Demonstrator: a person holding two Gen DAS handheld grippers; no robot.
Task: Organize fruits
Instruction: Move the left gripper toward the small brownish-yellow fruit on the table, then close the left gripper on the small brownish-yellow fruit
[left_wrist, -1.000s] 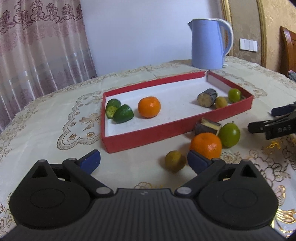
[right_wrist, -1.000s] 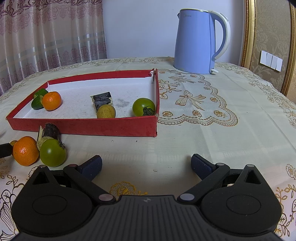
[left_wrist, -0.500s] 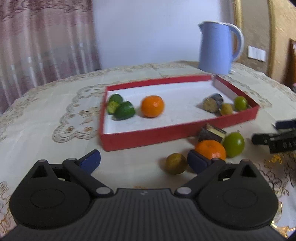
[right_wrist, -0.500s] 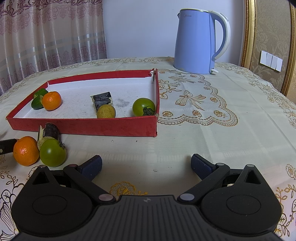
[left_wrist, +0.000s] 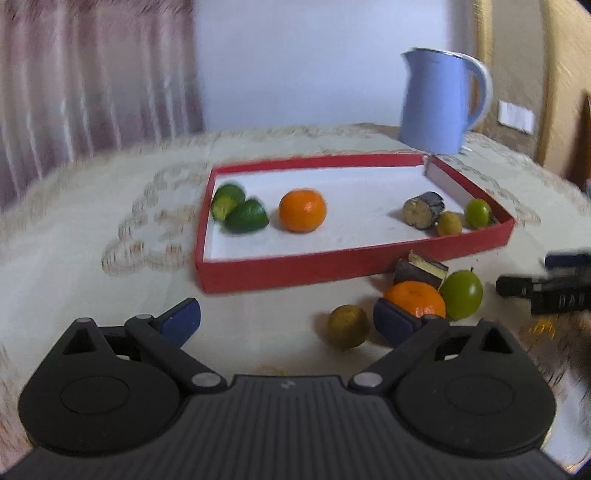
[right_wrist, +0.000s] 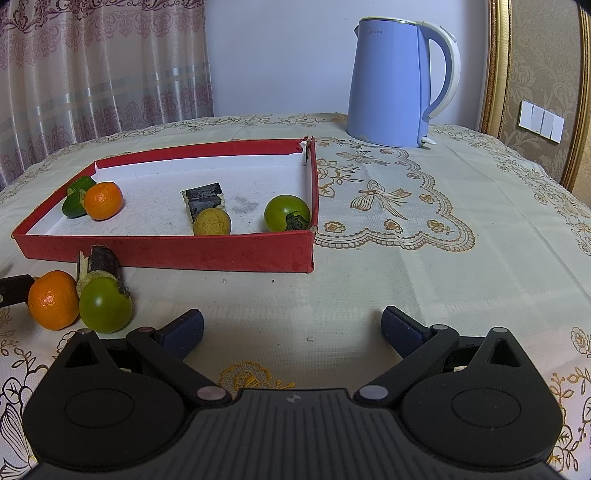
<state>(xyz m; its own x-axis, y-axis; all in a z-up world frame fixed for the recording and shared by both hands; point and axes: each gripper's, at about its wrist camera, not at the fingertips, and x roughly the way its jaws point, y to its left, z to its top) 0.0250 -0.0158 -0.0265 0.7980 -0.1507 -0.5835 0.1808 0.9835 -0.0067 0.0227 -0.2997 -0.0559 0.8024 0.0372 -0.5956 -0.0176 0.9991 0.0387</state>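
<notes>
Left gripper (left_wrist: 286, 321): jaws apart, holding nothing, in front of the red tray (left_wrist: 295, 267).
Right gripper (right_wrist: 291, 332): jaws apart, holding nothing, over the tablecloth (right_wrist: 424, 266).
Loose fruit: orange (left_wrist: 415, 299), green fruit (left_wrist: 461, 293), yellowish fruit (left_wrist: 348, 326), dark-skinned chunk (left_wrist: 421, 271), just outside the tray's near wall.
In tray: orange, limes, small fruits.
Kettle (right_wrist: 391, 81): behind the tray.

Left gripper view shifted; fruit unmoved.
My left gripper (left_wrist: 286, 317) has swung and dipped: the red tray (left_wrist: 354, 263) now sits nearer centre frame, the blue kettle (left_wrist: 439, 103) lower, and the picture has blurred.
</notes>
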